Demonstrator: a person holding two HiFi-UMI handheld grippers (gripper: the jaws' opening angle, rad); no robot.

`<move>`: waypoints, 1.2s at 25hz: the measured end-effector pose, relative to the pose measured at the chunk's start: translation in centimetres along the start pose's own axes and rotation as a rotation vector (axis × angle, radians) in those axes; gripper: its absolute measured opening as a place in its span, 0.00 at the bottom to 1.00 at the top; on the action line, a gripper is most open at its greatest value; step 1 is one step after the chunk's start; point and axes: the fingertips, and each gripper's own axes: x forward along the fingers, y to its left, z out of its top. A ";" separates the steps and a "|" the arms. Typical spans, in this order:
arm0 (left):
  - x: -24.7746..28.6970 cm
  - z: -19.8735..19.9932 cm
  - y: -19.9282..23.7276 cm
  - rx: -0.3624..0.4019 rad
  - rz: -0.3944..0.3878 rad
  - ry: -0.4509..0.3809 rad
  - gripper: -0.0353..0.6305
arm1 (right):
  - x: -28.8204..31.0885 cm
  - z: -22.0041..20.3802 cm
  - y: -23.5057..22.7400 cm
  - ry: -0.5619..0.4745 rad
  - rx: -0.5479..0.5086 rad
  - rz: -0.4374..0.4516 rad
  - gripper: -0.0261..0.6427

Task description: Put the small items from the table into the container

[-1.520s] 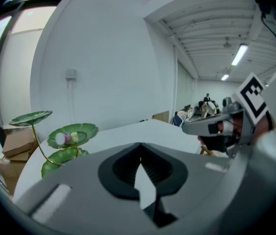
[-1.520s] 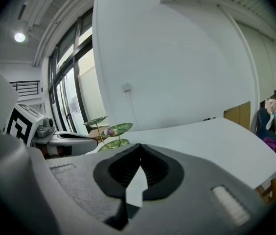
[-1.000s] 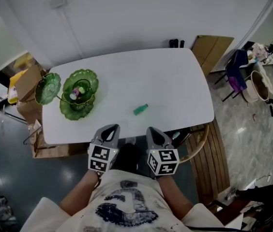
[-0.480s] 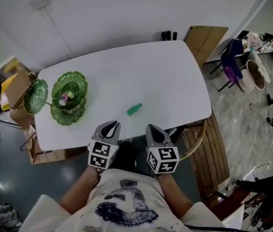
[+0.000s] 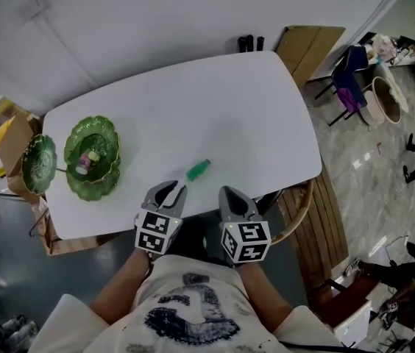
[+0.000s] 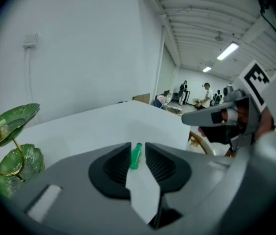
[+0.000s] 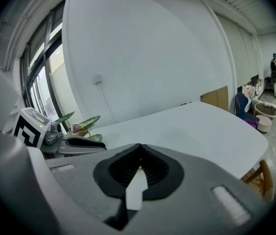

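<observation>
The small green item (image 5: 198,170), perhaps a little bottle or capped tube though it is too small to be sure, lies on the white table (image 5: 252,116) close to the near edge. It sits just ahead of the left tool (image 5: 169,192) and a little to that tool's right. In the head view its long axis runs on a diagonal, from near-left to far-right. The left gripper view shows it framed in the gap between the jaws, lying roughly along the line the tool points.

The left tool's jaws are opening. Nothing is between the pads yet, as the item rests on the table beyond them. The right tool (image 5: 231,195) is closed with nothing in it, and it stands beside the left one at the table edge, slightly farther from the item.

By this layout the left tool looks the better placed for the pickup: a short reach forward and down. The green tiered leaf dish (image 5: 93,153), already holding small things, stands well apart to the left.
</observation>
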 end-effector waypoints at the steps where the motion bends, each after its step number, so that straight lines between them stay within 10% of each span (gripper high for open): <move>1: 0.4 0.0 0.1 -0.002 -0.006 0.006 0.14 | 0.3 0.0 -0.2 0.004 0.004 -0.002 0.04; 30: 8.7 -2.6 0.3 -0.002 -0.161 0.167 0.42 | 4.7 -2.0 -4.4 0.088 0.093 -0.091 0.04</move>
